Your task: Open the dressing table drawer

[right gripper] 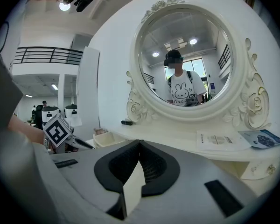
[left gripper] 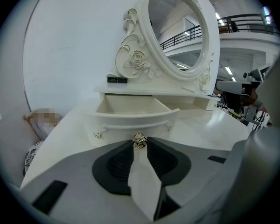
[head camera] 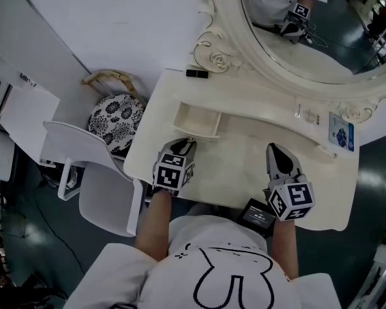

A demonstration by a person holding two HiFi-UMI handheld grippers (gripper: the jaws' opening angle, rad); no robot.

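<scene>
Because the drawer offers only a small brassy knob (left gripper: pixel 139 140) to pull on, the left gripper (left gripper: pixel 140 144) has its jaws drawn in to a narrow gap and pinched on that knob at the very tips. The ribbed pads (left gripper: pixel 119 164) behind the tips grip nothing. The gripper comes at the knob from the front and tilted downward, which lines the pull up with the way the drawer slides.

Just above the jaws in the left gripper view, the drawer (left gripper: pixel 130 115) stands pulled out from under the raised shelf (left gripper: pixel 149 92). Its curved front faces the camera and its bare inside shows. In the head view it lies left of centre on the dressing table (head camera: pixel 244 166), and by the look of it the opening is largely done.

At the lower right of the head view, the right gripper (head camera: pixel 278 152) hangs over the bare tabletop, well apart from the drawer. Its own view shows the jaw tips meeting with nothing between them, so it seems parked out of the way while the other gripper works.

Farther out, the oval mirror (head camera: pixel 309 37) fills the upper right. A small black object (head camera: pixel 196 73) lies on the shelf at its foot, and a white chair (head camera: pixel 83 147) stands at the left.
</scene>
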